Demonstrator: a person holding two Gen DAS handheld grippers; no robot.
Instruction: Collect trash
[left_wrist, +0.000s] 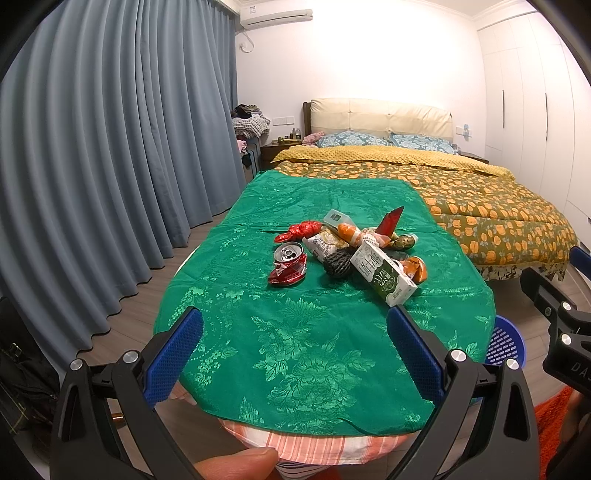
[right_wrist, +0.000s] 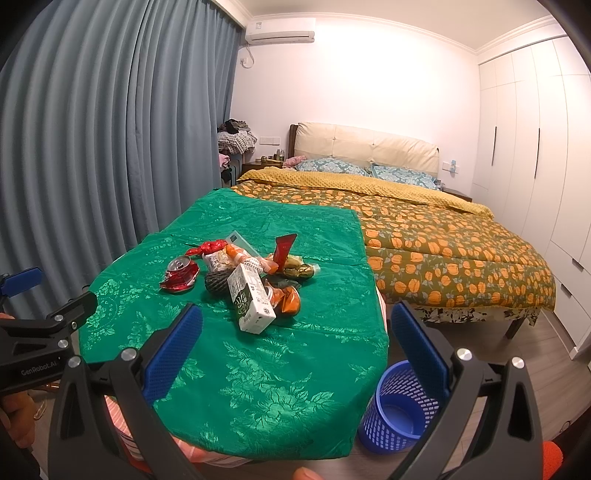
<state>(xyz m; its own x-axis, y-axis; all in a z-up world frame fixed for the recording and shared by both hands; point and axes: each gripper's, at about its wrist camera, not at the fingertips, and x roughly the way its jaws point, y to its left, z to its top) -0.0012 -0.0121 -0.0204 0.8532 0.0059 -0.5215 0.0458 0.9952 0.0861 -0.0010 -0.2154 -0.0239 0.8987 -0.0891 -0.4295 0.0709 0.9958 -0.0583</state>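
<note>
Left wrist view: the left gripper (left_wrist: 294, 354) hangs over the near end of the table (left_wrist: 314, 448), its blue-padded jaws spread wide with nothing between them. Under it lies the green floral satin cloth (left_wrist: 295, 339) that covers the table. Well ahead of the gripper, in the middle of the cloth, sits the heap of trash. The crushed red drink can (left_wrist: 289, 265) is at the heap's left edge, ahead and slightly left of the gripper. The green-and-white milk carton (left_wrist: 382, 274) lies on its side ahead and to the right, and the dark netted ball (left_wrist: 338, 262) rests between the two. A twisted red wrapper (left_wrist: 301, 229) lies just beyond the can. Right of the gripper, beside the table and lower down, the rim of the blue perforated plastic basket (left_wrist: 504, 341) shows.

Right wrist view: the right gripper (right_wrist: 295, 350) is also wide open and empty, poised above the table's near right corner. The trash heap lies ahead and to the left; the milk carton (right_wrist: 250, 299) is the nearest piece, with the red can (right_wrist: 181, 275) farther left. The blue basket (right_wrist: 400, 406) stands on the wooden floor (right_wrist: 546, 369) beside the table, showing just inside and beneath the right-hand finger. The left gripper (right_wrist: 26, 295) shows at the far left edge. A bed with an orange-patterned quilt (right_wrist: 443, 251) lies beyond.
</note>
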